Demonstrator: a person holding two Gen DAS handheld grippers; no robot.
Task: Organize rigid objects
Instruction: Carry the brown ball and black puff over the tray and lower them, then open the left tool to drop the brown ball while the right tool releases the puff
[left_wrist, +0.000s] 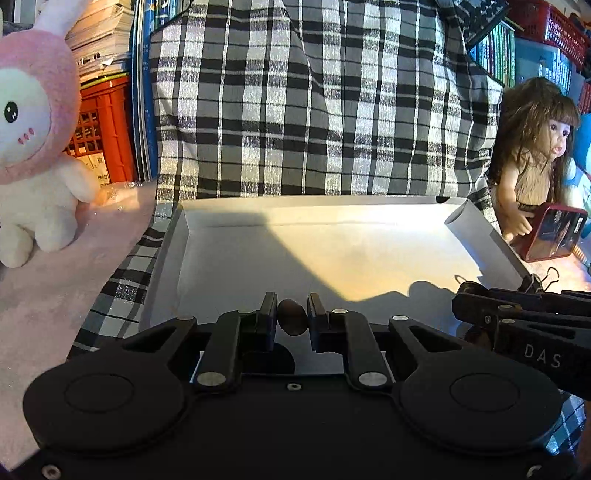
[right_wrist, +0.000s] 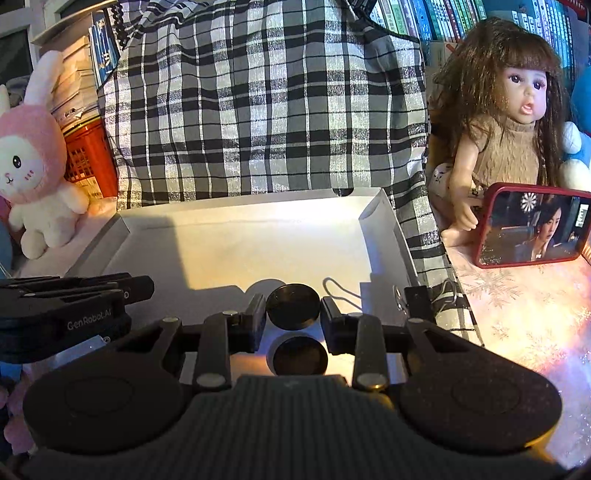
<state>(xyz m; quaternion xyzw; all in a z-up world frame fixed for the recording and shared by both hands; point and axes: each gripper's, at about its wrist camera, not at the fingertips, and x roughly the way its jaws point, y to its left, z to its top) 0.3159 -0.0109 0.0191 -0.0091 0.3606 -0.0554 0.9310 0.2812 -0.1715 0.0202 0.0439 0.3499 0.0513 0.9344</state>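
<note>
A shallow white cardboard box (left_wrist: 369, 229) lies open on a plaid cloth; it also shows in the right wrist view (right_wrist: 236, 229). My left gripper (left_wrist: 292, 317) is shut on a small dark brown rounded piece (left_wrist: 291, 316), held above the box's near edge. My right gripper (right_wrist: 293, 310) is shut on a dark round disc (right_wrist: 293, 306) over the box's near part. A second dark round disc (right_wrist: 300, 354) lies on the box floor just below it. The right gripper's side also shows in the left wrist view (left_wrist: 517, 314).
A pink and white plush bunny (left_wrist: 33, 147) stands left of the box. A doll (right_wrist: 506, 122) sits at the right with a red-cased phone (right_wrist: 532, 225). A binder clip (left_wrist: 543, 278) grips the box's right rim. Books and red crates fill the back.
</note>
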